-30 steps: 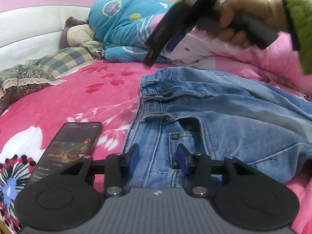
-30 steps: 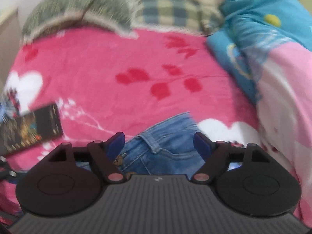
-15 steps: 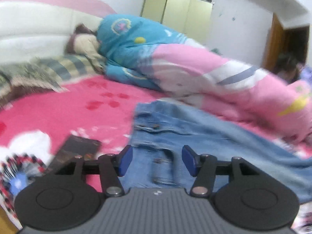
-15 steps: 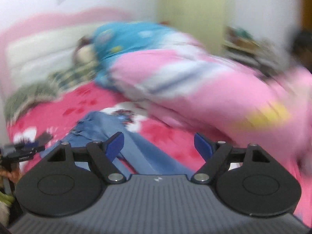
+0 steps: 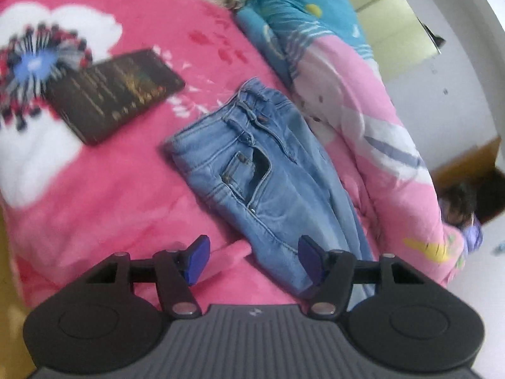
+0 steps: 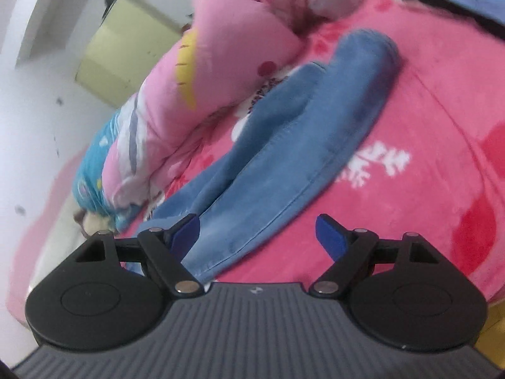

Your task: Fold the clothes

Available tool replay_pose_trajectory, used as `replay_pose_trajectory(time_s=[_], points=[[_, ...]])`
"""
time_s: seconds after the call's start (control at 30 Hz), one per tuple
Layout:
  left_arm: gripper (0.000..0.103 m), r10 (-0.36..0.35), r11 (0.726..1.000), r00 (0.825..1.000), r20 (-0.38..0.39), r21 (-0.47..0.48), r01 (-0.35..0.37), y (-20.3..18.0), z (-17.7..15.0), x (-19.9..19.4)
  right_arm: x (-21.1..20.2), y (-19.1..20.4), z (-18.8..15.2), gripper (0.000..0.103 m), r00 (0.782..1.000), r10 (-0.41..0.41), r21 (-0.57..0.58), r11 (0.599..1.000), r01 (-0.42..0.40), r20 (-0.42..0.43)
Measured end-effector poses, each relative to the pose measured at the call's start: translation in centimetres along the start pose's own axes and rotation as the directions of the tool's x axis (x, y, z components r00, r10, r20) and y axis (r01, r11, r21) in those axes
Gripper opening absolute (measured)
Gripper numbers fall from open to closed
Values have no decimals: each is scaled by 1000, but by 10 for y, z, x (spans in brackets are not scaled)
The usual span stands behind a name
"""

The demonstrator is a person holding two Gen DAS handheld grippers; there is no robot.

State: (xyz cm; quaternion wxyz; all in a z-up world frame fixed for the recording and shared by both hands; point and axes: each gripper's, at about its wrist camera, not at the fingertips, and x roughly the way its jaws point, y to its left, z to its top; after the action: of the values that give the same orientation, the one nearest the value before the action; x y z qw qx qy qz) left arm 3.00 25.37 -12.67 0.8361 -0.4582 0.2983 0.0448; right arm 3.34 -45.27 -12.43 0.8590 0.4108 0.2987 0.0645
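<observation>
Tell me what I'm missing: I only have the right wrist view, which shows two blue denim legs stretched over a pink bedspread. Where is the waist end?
Observer: In the left wrist view, the light blue denim jeans are folded lengthwise. Their waistband lies at the end far from the camera, front pocket up.
Operator: Anything lying near that end?
Observer: A dark rectangular smartphone lies flat on the pink floral bedspread, beside the waistband but apart from it.
Operator: And the left gripper?
Observer: The left gripper is open over the thigh section and holds nothing.
</observation>
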Motion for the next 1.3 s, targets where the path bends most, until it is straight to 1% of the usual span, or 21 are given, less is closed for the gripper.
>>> replay_pose_trajectory(time_s=[0.07, 0.1, 0.13, 0.17, 0.27, 0.43, 0.5, 0.57, 0.67, 0.77, 0.83, 0.93, 1.0, 1.07, 1.17, 1.27, 1.3], points=[[59, 15, 1000, 999, 31, -22, -14, 1, -2, 10, 1, -6, 1, 81, 1000, 27, 12, 1000, -27, 7], [59, 36, 999, 998, 44, -36, -35, 3, -2, 15, 2, -6, 2, 81, 999, 37, 10, 999, -37, 8], [57, 64, 997, 997, 48, -51, -61, 5, -2, 21, 3, -7, 3, 81, 999, 39, 8, 999, -39, 10], [53, 74, 995, 996, 49, -69, -71, 8, -1, 26, 4, -9, 4, 81, 999, 41, 5, 999, -41, 12], [47, 77, 989, 995, 68, -132, -68, 17, 0, 36, 7, -17, 2, 81, 999, 40, 13, 999, -40, 10], [19, 99, 988, 989, 114, -133, -83, 19, 5, 47, 7, -31, -1, 81, 1000, 29, 35, 999, -28, -8], [14, 105, 990, 986, 127, -111, -91, 18, 7, 47, 8, -30, -2, 81, 1000, 22, 34, 999, -22, -12], [12, 112, 992, 985, 131, -71, -103, 13, 9, 43, 10, -27, -2, 81, 1000, 14, 28, 1000, -13, -13], [11, 119, 992, 985, 122, 24, -122, 1, 20, 30, 11, -23, 0, 81, 1000, 0, 6, 1000, 0, -11], [11, 143, 983, 985, 97, 99, -152, -4, 32, 26, 15, -20, 1, 81, 1000, -14, -11, 1000, 14, -11], [11, 166, 972, 984, 69, 156, -175, -4, 36, 30, 18, -20, 1, 81, 1000, -23, -13, 1000, 23, -15], [11, 211, 941, 977, 36, 262, -213, -3, 34, 40, 20, -20, -1, 81, 998, -58, -32, 998, 58, -13], [12, 218, 936, 976, 16, 281, -213, 2, 33, 44, 20, -20, -2, 81, 997, -82, -43, 996, 81, -7], [13, 214, 926, 977, 14, 315, -207, 2, 31, 43, 18, -23, -1, 81, 994, -106, -47, 993, 106, 2], [21, 228, 899, 973, 31, 377, -223, -6, 25, 32, 14, -23, -2, 81, 990, -137, -65, 988, 137, 16], [41, 242, 876, 968, 60, 416, -245, -16, 17, 14, 14, -13, -3, 81, 986, -163, -130, 978, 166, 34], [43, 238, 872, 968, 77, 422, -248, -21, 14, 5, 16, -9, -3, 80, 985, -169, -159, 972, 173, 41]])
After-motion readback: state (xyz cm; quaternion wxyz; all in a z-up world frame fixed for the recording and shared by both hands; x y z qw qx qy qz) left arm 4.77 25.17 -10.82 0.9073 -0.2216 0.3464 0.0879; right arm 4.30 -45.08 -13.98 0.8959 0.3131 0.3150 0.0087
